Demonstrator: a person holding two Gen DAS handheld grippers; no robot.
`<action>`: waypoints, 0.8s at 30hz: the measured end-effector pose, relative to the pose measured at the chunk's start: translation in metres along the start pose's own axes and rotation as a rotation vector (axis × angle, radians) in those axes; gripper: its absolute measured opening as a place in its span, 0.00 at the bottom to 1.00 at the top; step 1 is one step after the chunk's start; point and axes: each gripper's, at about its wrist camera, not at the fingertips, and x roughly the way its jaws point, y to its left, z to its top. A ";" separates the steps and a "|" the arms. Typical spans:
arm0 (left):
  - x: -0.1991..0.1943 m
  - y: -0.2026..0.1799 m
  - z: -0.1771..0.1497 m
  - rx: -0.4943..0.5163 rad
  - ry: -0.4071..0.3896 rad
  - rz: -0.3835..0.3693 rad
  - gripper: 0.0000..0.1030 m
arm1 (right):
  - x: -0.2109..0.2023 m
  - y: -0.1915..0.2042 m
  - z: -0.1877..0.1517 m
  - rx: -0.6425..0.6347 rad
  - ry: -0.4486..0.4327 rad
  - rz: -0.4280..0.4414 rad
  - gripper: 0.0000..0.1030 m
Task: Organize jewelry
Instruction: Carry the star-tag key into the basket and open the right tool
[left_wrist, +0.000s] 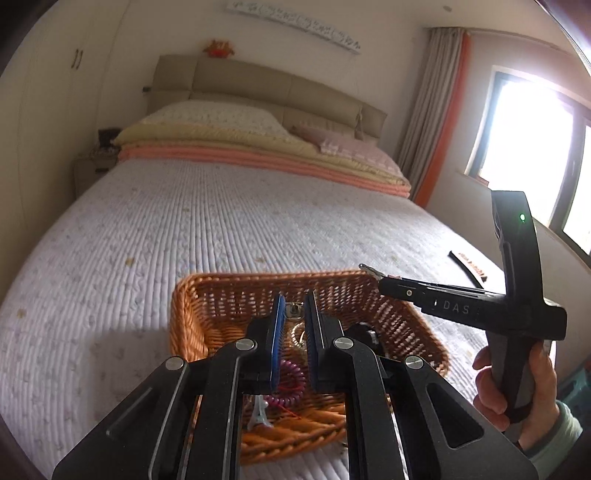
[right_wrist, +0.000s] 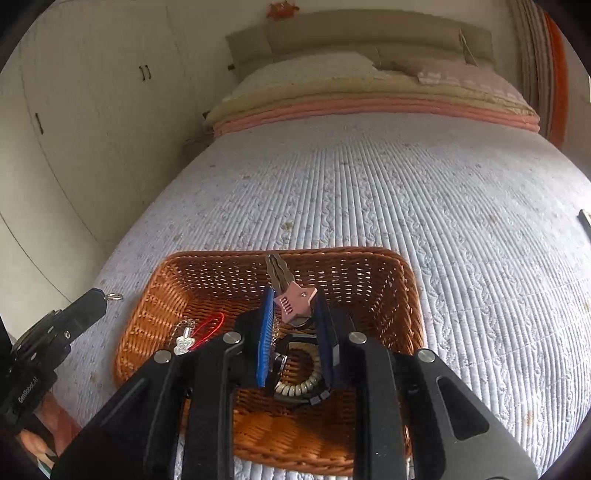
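While the bed fills most of both views with its white quilted cover, the wicker basket sits at its near edge, a sensible low tray for gathering small loose pieces. Both grippers hang over the basket, each carrying something, which suggests items are being lifted out or sorted. In the right wrist view the right gripper has its fingers pinching a pink star-shaped hair clip, whose metal prongs point toward the far rim; held by its wide end, it cannot swing. From the left wrist view the same gripper enters from the right, in a person's hand, with only the clip's tip poking out. The left gripper has its fingers nearly pressed together on a small metal piece with a loop; the right wrist view shows that loop as a little eyelet sticking from the tips at the left. Only the right view shows the silver charm on a red cord and a cream coil hair tie in the basket; only the left shows a purple coil tie and a dark strap lying on the cover at the far right.
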 end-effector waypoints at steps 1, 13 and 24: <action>0.008 0.002 -0.002 -0.003 0.017 0.003 0.09 | 0.013 -0.004 0.001 0.010 0.031 -0.007 0.19; 0.050 0.017 -0.024 -0.035 0.143 0.068 0.09 | 0.058 -0.018 -0.014 0.066 0.137 -0.056 0.19; -0.001 0.011 -0.026 -0.053 0.078 0.022 0.39 | 0.016 -0.019 -0.015 0.078 0.105 -0.027 0.45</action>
